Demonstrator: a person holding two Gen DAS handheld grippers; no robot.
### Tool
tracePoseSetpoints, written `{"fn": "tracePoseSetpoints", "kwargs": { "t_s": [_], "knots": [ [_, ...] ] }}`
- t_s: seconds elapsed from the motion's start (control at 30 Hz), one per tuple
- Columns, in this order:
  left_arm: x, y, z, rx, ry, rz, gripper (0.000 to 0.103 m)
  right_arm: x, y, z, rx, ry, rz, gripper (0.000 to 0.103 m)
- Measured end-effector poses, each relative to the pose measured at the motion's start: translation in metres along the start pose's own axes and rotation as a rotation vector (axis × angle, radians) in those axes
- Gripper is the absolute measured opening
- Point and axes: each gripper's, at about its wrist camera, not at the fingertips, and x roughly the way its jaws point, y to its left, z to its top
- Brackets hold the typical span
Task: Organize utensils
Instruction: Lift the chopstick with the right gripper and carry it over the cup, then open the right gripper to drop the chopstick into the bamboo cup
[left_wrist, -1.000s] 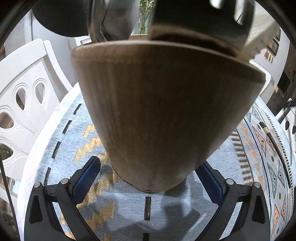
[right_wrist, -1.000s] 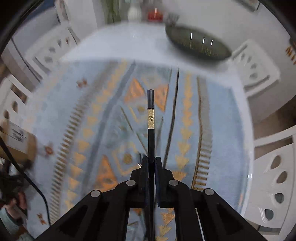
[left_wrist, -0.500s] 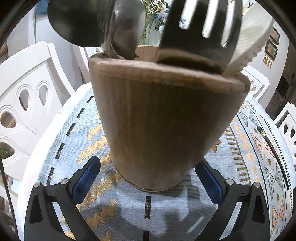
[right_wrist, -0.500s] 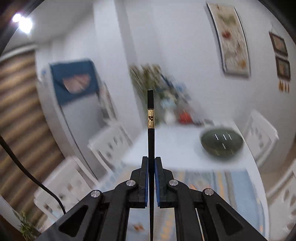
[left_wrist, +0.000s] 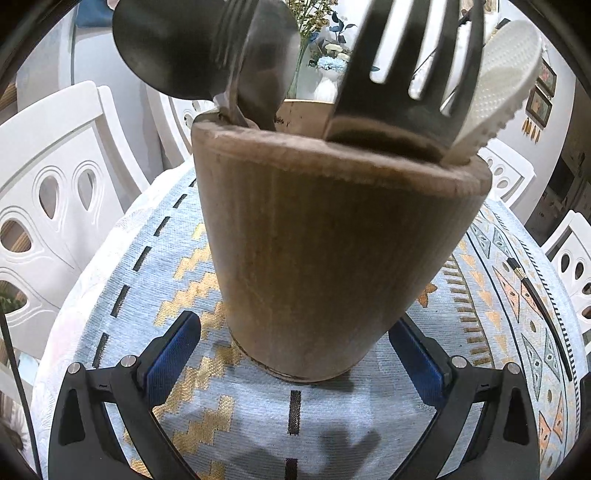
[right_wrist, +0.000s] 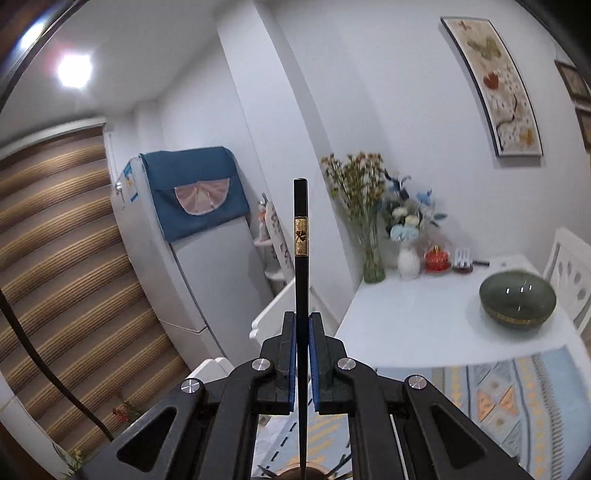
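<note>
- Chopstick (right_wrist: 301, 280): black, with a gold band near its upper end. It stands upright between the pads of the right gripper (right_wrist: 302, 325), which is clenched on it. The top end rises well above the fingertips; the lower end runs down out of view between the gripper's arms.
- Second chopstick (left_wrist: 533, 291): lies flat on the surface (left_wrist: 236, 417), well apart from the holder, toward the right edge of the left wrist view.
- Holder (left_wrist: 332, 251): a wooden cup, upright on the patterned cloth that covers the surface. It contains a dark ladle (left_wrist: 166, 48), a metal spoon (left_wrist: 266, 74), a black slotted spatula (left_wrist: 410, 62) and a white rice paddle (left_wrist: 506, 70).
- Left gripper (left_wrist: 295, 343): released. Its blue pads (left_wrist: 173, 350) stand one at each side of the holder's base, neither visibly pressing on it.
- Bowl (right_wrist: 517, 301): dark green, on the bare white part of the surface, near a vase (right_wrist: 408, 262) of flowers.
- White chairs (left_wrist: 55, 192) stand around the surface.
</note>
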Motion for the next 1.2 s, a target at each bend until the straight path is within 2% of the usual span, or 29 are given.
{"fn": "tracePoseSetpoints", "kwargs": {
  "t_s": [0.13, 0.27, 0.37, 0.4, 0.77, 0.83, 0.87, 0.9, 0.97, 1.1, 1.2],
  "knots": [
    [0.002, -0.002, 0.001, 0.006, 0.002, 0.011, 0.101, 0.017, -0.003, -0.021, -0.002, -0.008, -0.074, 0.006],
    [0.001, -0.007, 0.005, 0.021, 0.001, 0.024, 0.1, 0.028, -0.009, -0.04, 0.027, 0.021, -0.084, 0.006],
    [-0.002, -0.018, 0.008, 0.065, -0.015, 0.051, 0.094, 0.028, -0.013, -0.048, 0.028, 0.021, -0.096, 0.006],
    [-0.003, -0.022, 0.009, 0.086, -0.019, 0.051, 0.089, 0.028, -0.013, -0.051, 0.027, 0.024, -0.096, 0.006],
    [-0.001, -0.011, 0.014, 0.061, -0.011, 0.03, 0.09, 0.021, -0.013, -0.076, -0.02, 0.105, -0.057, 0.006],
    [-0.002, -0.004, 0.011, 0.042, -0.01, 0.015, 0.092, 0.018, -0.014, -0.076, -0.041, 0.151, -0.035, 0.01],
    [-0.002, 0.0, 0.011, 0.031, -0.007, 0.005, 0.092, 0.015, -0.017, -0.073, -0.04, 0.173, -0.033, 0.019],
    [-0.002, 0.002, 0.011, 0.026, -0.005, -0.001, 0.092, 0.011, -0.02, -0.07, -0.028, 0.171, -0.026, 0.029],
    [-0.002, 0.004, 0.012, 0.023, -0.004, -0.004, 0.092, -0.002, -0.03, -0.062, 0.0, 0.141, -0.018, 0.035],
    [-0.002, 0.004, 0.012, 0.04, -0.002, 0.019, 0.092, -0.04, -0.057, -0.029, 0.043, 0.054, -0.047, 0.036],
    [-0.003, -0.001, 0.011, 0.045, -0.002, 0.025, 0.092, -0.072, -0.076, -0.008, 0.018, -0.026, -0.118, 0.037]
  ]
}}
